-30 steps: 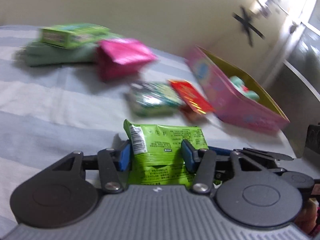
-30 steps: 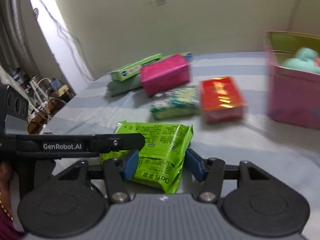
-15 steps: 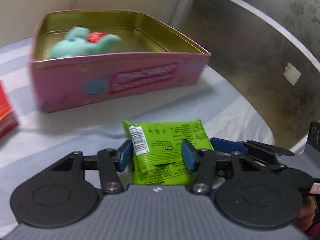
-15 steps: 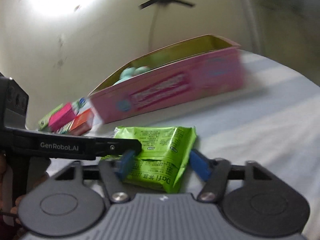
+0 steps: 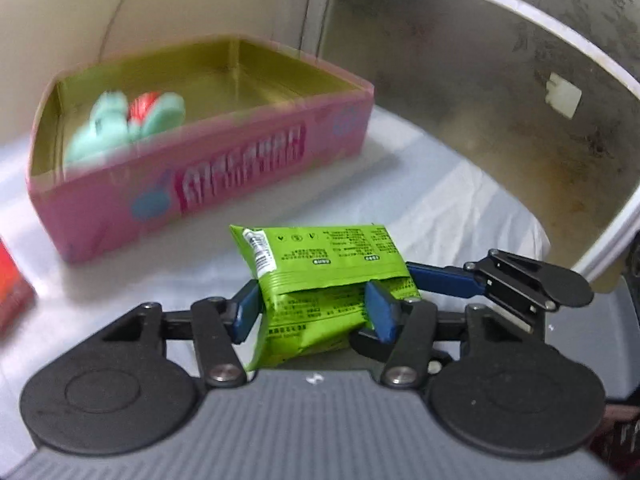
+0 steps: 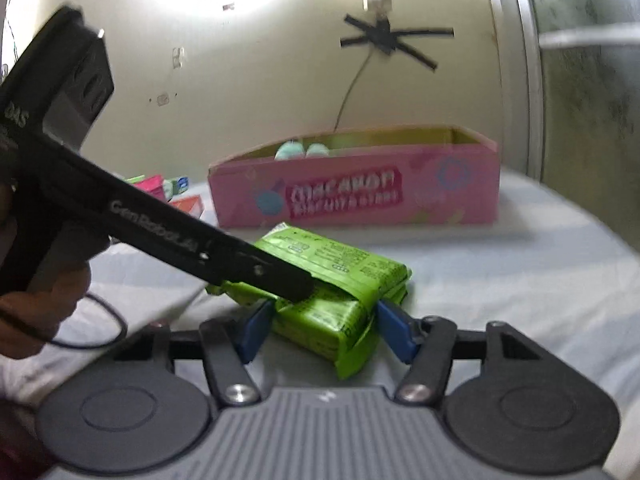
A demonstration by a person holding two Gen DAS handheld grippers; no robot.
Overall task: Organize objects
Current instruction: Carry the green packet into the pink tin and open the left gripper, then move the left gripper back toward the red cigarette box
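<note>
Both grippers grip one green snack packet (image 5: 320, 276) between their blue pads. My left gripper (image 5: 312, 312) is shut on one end of it. My right gripper (image 6: 324, 328) is shut on the other end of the packet (image 6: 340, 280). The packet is held above the pale cloth, in front of an open pink box (image 5: 208, 172) with a gold inside. The box holds mint-green and red items (image 5: 124, 120). The box also shows in the right wrist view (image 6: 360, 192), straight ahead. The left gripper's black arm (image 6: 152, 224) crosses the right wrist view.
A grey metal cabinet (image 5: 500, 100) stands to the right of the box. A red box (image 5: 8, 292) lies at the left edge. Pink, green and orange packets (image 6: 164, 192) lie far left behind the box. A cable (image 6: 352, 88) hangs on the wall.
Both grippers have carried the green packet from the pile of packets toward the pink box, which is now directly ahead. Both stay shut on the packet.
</note>
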